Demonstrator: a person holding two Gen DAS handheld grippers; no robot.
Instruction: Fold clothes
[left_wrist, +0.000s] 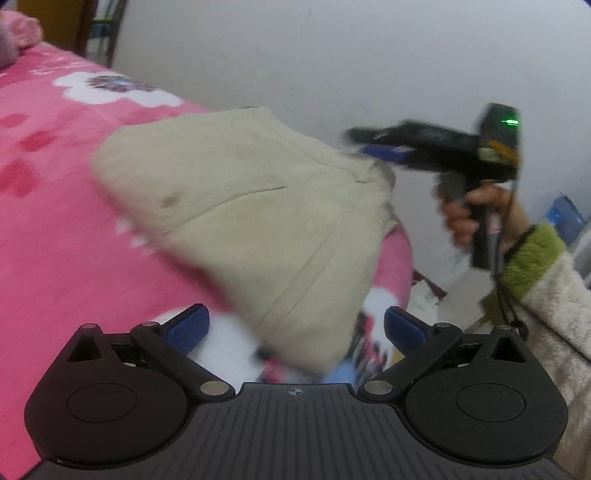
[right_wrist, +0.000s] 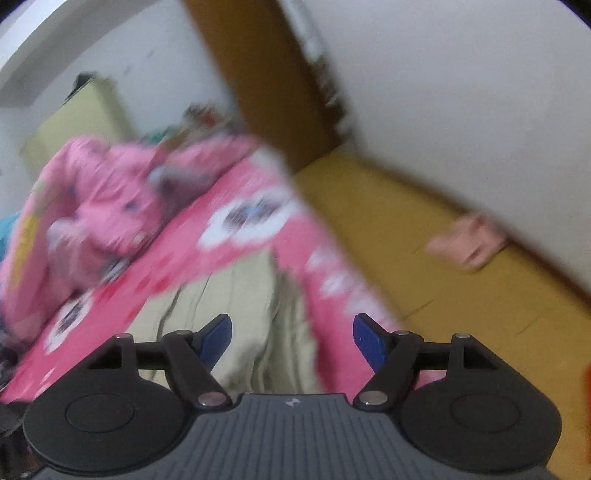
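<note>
The left gripper (left_wrist: 295, 326) has its blue-padded fingers (left_wrist: 186, 326) spread wide with nothing between them. Just beyond, filling the centre of the left wrist frame, lies the folded beige garment (left_wrist: 240, 206) on the pink flowered bedspread (left_wrist: 55, 221). The right gripper (right_wrist: 291, 341) also holds its fingers (right_wrist: 367, 343) wide apart and empty, above the garment's edge at lower centre. At the right of the left frame, a hand (left_wrist: 476, 214) in a fleecy sleeve (left_wrist: 546, 295) grips its handle.
</note>
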